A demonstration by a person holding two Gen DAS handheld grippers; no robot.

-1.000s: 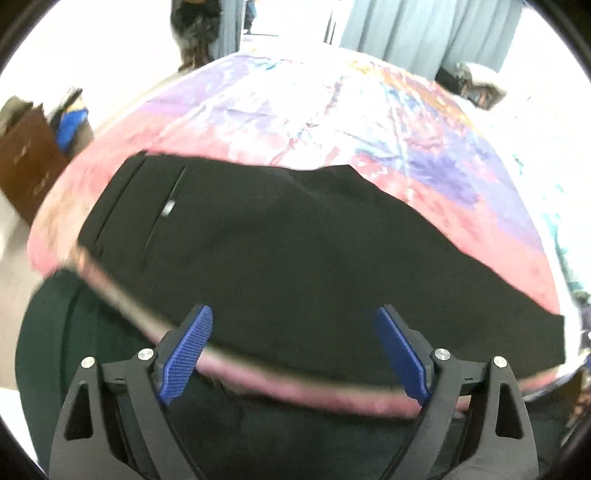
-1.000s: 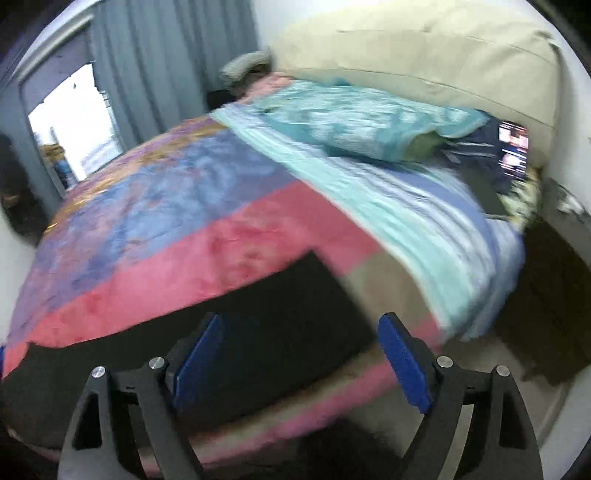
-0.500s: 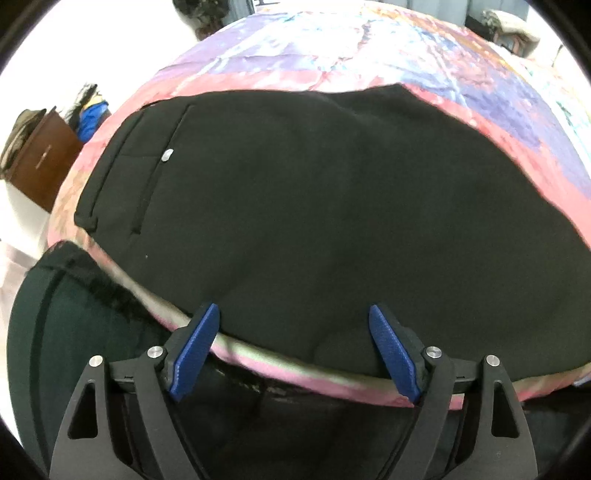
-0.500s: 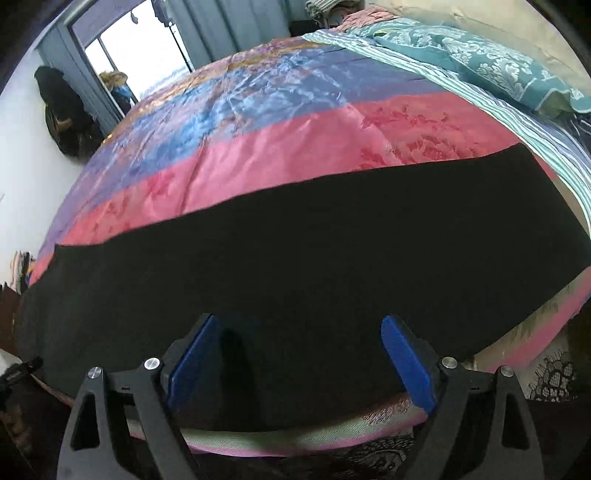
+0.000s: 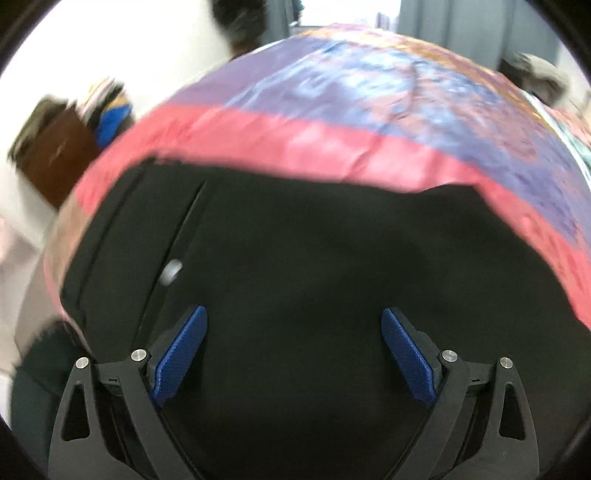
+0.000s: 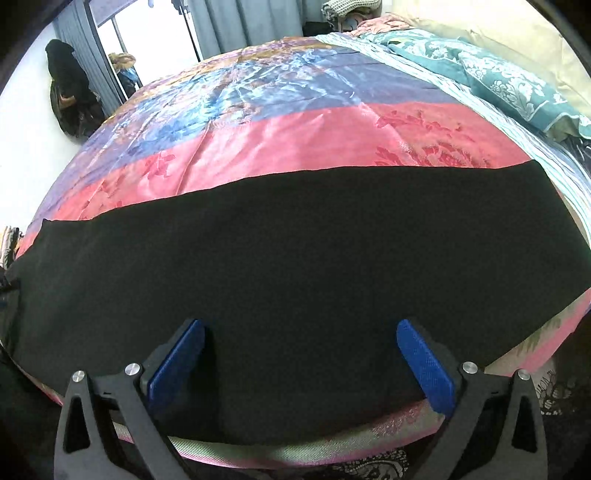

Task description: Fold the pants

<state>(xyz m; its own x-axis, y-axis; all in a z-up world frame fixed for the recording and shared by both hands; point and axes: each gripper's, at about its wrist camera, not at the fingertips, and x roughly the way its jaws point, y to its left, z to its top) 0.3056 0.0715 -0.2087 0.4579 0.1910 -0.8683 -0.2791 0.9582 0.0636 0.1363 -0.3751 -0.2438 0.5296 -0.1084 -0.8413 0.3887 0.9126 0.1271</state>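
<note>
Black pants [image 6: 295, 251] lie flat along the near edge of a bed covered by a pink, purple and blue quilt [image 6: 288, 122]. In the left wrist view the waist end of the pants [image 5: 314, 258] shows, with a pocket slit and a pale button [image 5: 170, 275] at the left. My left gripper [image 5: 293, 332] hovers over that end, jaws opening wide, black cloth below and nothing pinched. In the right wrist view my right gripper [image 6: 299, 343] hangs over the leg part near the bed's front edge, jaws opening wide, nothing between the blue pads [image 6: 424, 369].
Teal patterned pillows [image 6: 498, 77] and a beige headboard lie at the far right of the bed. Grey curtains [image 6: 240, 22] hang behind it. A brown cabinet [image 5: 55, 155] with piled clothes stands left of the bed. Dark garments hang on the wall [image 6: 70, 96].
The left gripper has moved in over the waist end, which now fills its lower view. The right gripper swung from the bed's corner to over the leg, then held still. Both jaws widened.
</note>
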